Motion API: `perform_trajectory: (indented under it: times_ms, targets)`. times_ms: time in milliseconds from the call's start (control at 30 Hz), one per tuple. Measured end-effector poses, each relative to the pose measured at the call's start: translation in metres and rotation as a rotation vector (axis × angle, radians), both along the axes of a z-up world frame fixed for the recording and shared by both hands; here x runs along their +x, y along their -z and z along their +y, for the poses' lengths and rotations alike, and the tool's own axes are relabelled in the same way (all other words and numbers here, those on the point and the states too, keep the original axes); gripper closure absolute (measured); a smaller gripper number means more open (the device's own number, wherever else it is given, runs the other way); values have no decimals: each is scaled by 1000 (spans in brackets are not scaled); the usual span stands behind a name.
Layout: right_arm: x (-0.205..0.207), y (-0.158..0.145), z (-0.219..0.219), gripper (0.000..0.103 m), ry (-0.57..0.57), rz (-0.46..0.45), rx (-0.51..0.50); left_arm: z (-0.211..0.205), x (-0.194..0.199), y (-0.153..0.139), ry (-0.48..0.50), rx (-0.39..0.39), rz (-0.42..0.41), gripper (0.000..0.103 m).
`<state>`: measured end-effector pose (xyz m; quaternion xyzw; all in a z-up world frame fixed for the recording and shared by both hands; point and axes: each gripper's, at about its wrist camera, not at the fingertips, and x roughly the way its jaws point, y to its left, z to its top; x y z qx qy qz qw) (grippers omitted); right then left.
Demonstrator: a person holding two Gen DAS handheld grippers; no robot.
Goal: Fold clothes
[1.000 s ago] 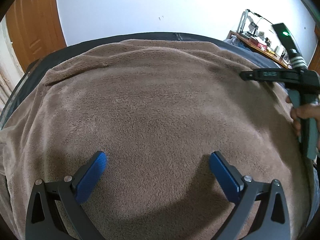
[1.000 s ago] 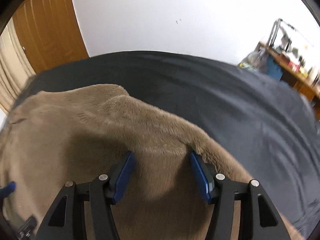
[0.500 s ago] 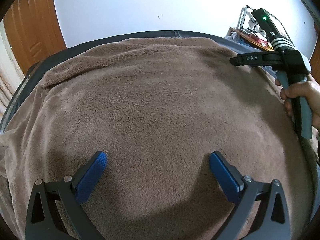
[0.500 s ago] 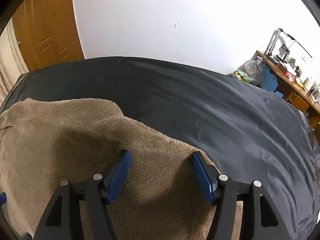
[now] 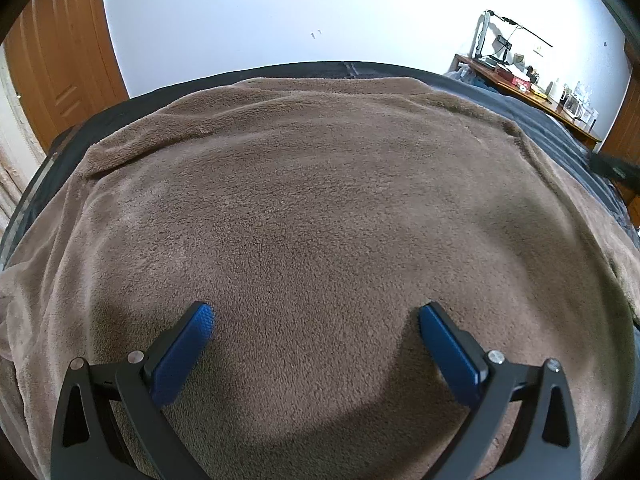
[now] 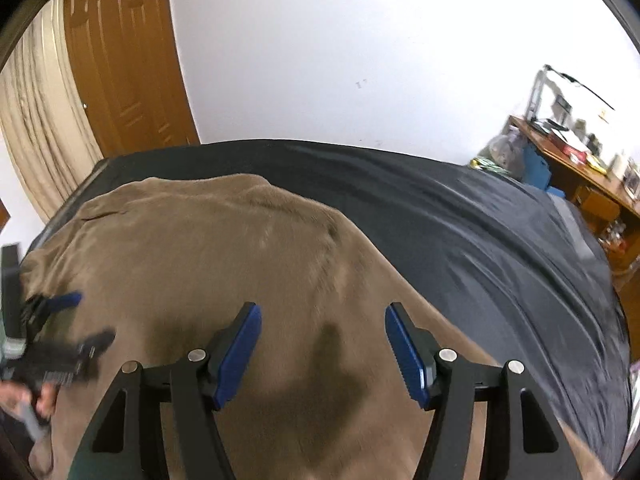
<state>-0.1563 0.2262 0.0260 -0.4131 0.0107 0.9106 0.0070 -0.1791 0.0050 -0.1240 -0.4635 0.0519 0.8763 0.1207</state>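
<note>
A brown fleece garment [image 5: 320, 208] lies spread flat over a bed with a dark sheet [image 5: 552, 128]. My left gripper [image 5: 316, 320] is open and empty, hovering low over the near part of the fleece. In the right wrist view the same fleece [image 6: 224, 256] covers the left half of the bed, its edge running diagonally to the lower right. My right gripper [image 6: 323, 320] is open and empty above the fleece near that right edge. The left gripper also shows blurred at the left edge of the right wrist view [image 6: 52, 332].
The dark sheet [image 6: 480, 248] fills the right half of the bed. A white wall stands behind, a wooden door [image 6: 120, 60] and curtain [image 6: 36, 128] at left. A cluttered wooden desk [image 6: 576, 160] stands at the right.
My right gripper has pulled back toward me and risen off the fleece edge; it has left the left wrist view. The left gripper has hardly moved.
</note>
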Motion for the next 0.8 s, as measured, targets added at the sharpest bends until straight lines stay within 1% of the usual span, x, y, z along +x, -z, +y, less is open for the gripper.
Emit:
perform_trajectory:
  times_ms: [100,200,300,500,600,633,700,733,800]
  targets:
    - [40,1,15,36,24,5,20,0,0,0,0,0,0,0]
    - [74,12,23,36,49,-21,99,0,0,0,0,1,0,0]
    - [92,25,24,36,65,-45,178,-1,1,0,0,1,1,0]
    - [93,35,24,36,40,-52,195,-3,3,0,1,4,1,0]
    - [80,47,23,36,37,-83,161,-4,3,0,4,6,1,0]
    - [76,54,22,36,40,-103,163,-4,2,0,5,7,1,0]
    - [72,65,23,36,49,-130,164,-4,2,0,5,7,1,0]
    - [72,66,28,36,60,-119,140,-5,2,0,5,7,1,0]
    - [69,66,39,36,115,-123,127,-4,2,0,5,6,1,0]
